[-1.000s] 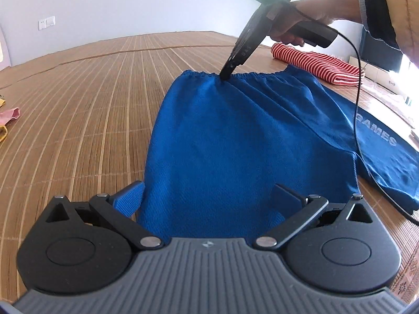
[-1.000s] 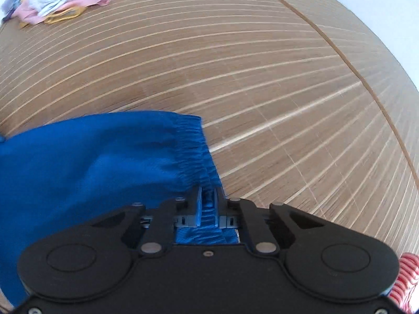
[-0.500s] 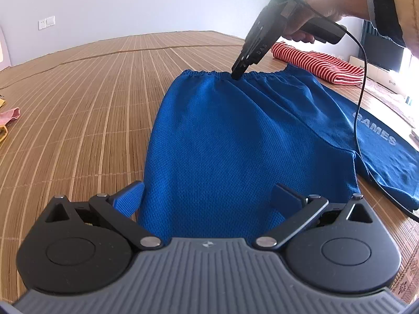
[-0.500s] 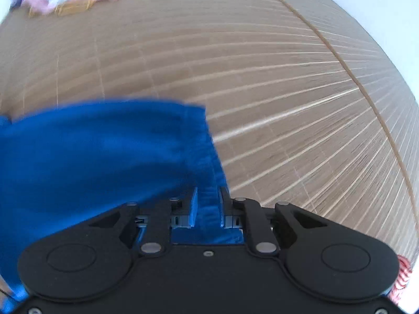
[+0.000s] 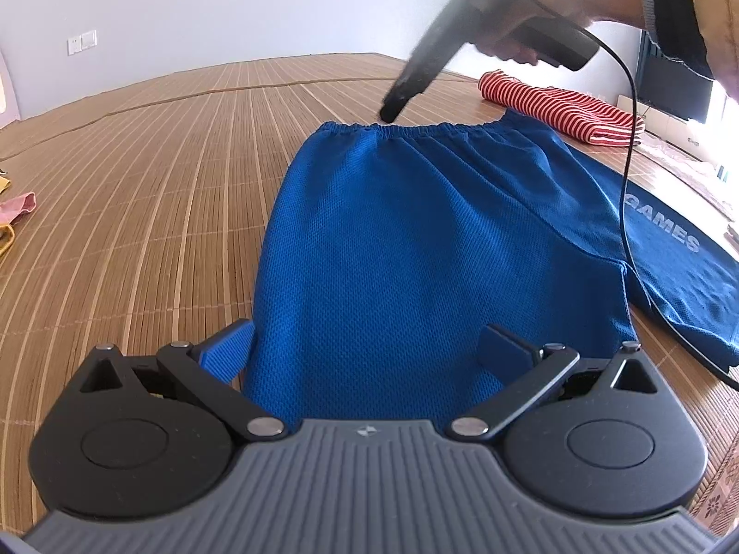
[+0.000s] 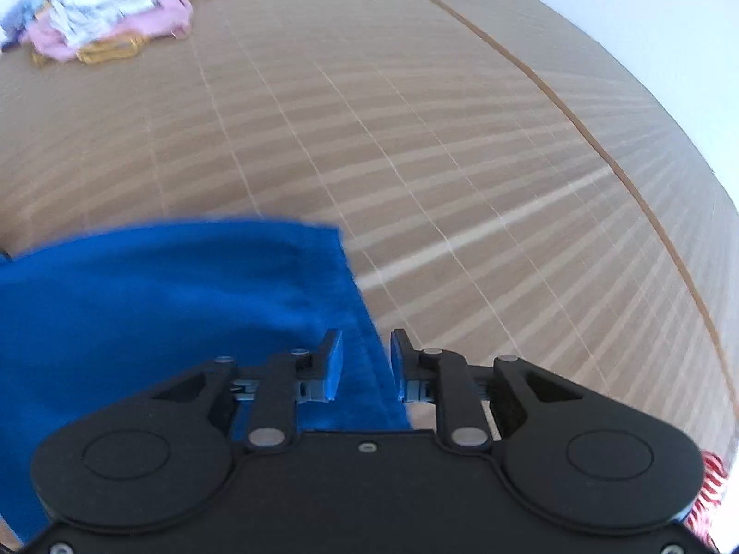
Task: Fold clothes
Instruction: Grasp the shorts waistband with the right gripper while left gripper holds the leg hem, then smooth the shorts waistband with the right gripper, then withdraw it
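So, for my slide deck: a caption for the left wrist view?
Blue shorts flat on bamboo mat; right gripper above waistband.

The left tool (image 5: 369, 351) points low and forward, its two fingers (image 5: 226, 346) spread wide apart. The right tool (image 5: 392, 111) tilts steeply downward in the person's right hand (image 5: 531, 23), a dark cuff at the wrist; its jaws are opening, a narrow gap between the pads (image 6: 333, 360).
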### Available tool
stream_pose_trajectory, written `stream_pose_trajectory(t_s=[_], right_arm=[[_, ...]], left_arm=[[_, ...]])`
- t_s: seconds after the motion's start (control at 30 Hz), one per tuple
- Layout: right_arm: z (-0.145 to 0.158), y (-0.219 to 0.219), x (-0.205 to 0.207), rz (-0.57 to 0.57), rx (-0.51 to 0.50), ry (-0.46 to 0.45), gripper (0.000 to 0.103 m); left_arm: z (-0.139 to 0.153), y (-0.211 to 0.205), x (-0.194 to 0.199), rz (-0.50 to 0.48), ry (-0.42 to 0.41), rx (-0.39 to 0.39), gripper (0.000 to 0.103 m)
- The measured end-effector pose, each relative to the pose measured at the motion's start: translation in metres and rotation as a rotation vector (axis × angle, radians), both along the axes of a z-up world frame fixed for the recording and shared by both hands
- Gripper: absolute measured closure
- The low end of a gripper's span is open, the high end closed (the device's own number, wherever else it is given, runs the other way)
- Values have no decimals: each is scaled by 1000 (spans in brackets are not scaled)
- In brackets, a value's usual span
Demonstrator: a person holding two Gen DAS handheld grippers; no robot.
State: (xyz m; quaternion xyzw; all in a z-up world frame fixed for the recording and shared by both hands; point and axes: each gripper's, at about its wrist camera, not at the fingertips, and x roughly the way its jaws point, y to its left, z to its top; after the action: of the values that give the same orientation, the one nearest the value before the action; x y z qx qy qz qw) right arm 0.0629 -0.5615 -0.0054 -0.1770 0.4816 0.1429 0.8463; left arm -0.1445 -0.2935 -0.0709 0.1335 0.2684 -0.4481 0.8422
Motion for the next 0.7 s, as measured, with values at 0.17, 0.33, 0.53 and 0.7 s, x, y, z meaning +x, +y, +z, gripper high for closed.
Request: stream_pose_trajectory(t_s=[0.17, 0.33, 0.53, 0.7], right_arm=[[-19, 26, 17, 71, -38, 39, 80], [-22, 16, 29, -25, -25, -1, 60], [-7, -4, 8, -53, -6, -27, 59], [13, -43, -23, -157, 4, -10, 60]], left_arm=[[0, 1, 0, 1, 1, -1, 0], [0, 1, -1, -1, -2, 5, 0], [0, 0, -1, 0, -6, 10, 0], [0, -1, -2, 0, -11, 16, 0]])
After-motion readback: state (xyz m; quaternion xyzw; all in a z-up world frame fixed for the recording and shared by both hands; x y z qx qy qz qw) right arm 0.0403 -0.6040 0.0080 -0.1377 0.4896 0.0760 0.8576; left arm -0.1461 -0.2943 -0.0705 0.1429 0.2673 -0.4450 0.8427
